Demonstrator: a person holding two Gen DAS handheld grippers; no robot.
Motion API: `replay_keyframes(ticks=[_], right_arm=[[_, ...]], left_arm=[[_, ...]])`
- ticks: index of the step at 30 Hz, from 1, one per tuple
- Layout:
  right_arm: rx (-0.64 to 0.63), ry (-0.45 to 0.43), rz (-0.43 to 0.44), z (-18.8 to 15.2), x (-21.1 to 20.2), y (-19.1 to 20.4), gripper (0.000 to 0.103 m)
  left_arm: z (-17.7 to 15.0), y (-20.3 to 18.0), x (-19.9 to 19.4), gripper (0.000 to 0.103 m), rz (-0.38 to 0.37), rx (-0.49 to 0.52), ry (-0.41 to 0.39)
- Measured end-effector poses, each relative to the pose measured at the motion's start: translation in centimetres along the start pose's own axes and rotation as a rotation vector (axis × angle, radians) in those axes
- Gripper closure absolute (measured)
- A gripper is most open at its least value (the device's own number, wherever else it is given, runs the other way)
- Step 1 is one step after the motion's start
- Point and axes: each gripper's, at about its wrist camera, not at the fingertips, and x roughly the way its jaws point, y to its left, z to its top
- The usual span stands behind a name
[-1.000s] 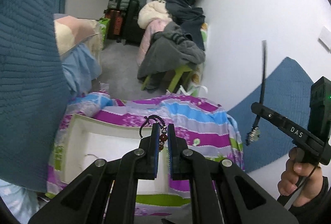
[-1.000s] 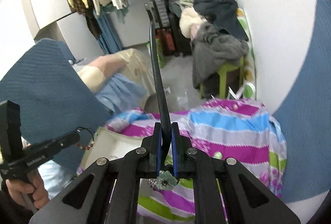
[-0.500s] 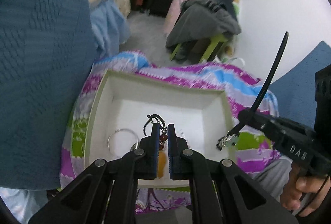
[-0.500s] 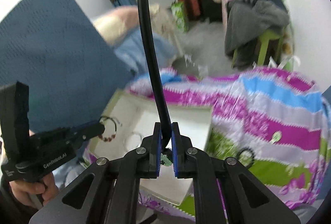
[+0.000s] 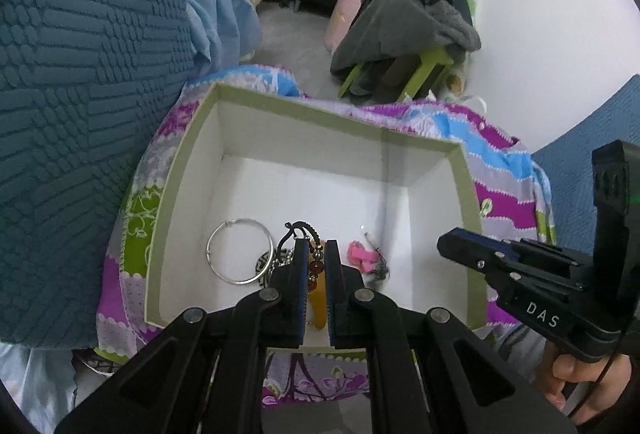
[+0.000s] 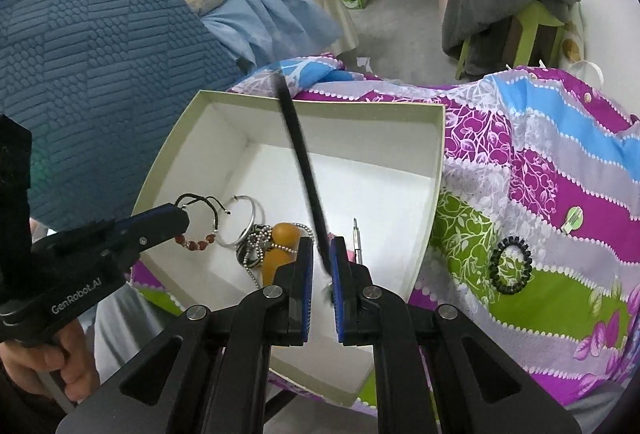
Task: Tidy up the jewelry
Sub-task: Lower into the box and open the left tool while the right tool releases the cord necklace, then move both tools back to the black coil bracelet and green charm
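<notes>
left gripper (image 5: 316, 266) pinching a beaded bracelet (image 6: 198, 234) over the white box (image 5: 466, 193) | right gripper (image 6: 320, 266) fingers slightly apart, black hair stick (image 6: 300, 153) leaning between, grip unclear | silver bangle (image 5: 239, 252) lying in box

Grey blanket (image 5: 404, 21) over green stool (image 5: 424, 71) — blue pillow (image 6: 276, 13) nearby.

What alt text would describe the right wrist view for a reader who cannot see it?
The right gripper, its jaws slightly apart, has a black hair stick between them over a white box. The left gripper holds a beaded bracelet above the box.
</notes>
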Motion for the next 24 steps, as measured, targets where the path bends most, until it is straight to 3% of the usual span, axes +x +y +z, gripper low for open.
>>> replay_keyframes(ticks=[6, 8, 10, 12, 18, 24], right_arm=[[-0.016, -0.05, 0.038, 0.6, -2.2, 0.0, 0.081], [-0.025, -0.07, 0.049, 0.7, -3.2, 0.1, 0.081], [-0.034, -0.098, 0.053, 1.0, -4.4, 0.1, 0.081], [-0.041, -0.124, 0.06, 1.4, -5.5, -0.1, 0.081], [-0.043, -0.231, 0.044, 2.1, -9.6, -2.0, 0.079], [0.003, -0.28, -0.011, 1.5, -11.8, -7.8, 0.078]], left_arm=[[0.6, -1.0, -1.9, 0.095, 0.001, -0.006, -0.045], [0.7, -1.4, -2.4, 0.084, 0.016, -0.011, -0.051], [0.7, -2.0, -3.3, 0.056, 0.017, -0.007, -0.072], [0.9, -2.7, -4.0, 0.047, 0.029, 0.0, -0.094], [1.4, -6.4, -6.1, 0.047, -0.001, 0.018, -0.158], [1.1, -12.0, -5.4, 0.049, -0.072, 0.009, -0.195]])
